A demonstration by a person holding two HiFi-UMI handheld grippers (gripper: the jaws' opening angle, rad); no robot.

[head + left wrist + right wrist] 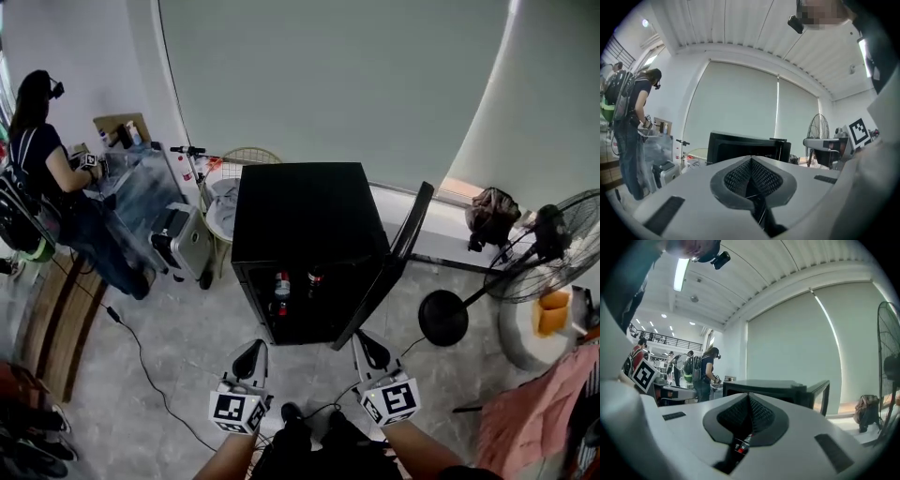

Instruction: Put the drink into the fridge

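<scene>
Right of the fridge (309, 216), its open door (394, 267) stands near a fan (442, 319).

A small black cube-shaped fridge (300, 211) stands on the floor by the far wall, below the big window blind. Its door (398, 253) is swung wide open to the right, so the dark inside shows from the near side. Two drink bottles stand upright inside, near the front. The left bottle (281, 285) has a red label. The right bottle (315, 278), just beside it, is darker with some red near its top.
</scene>
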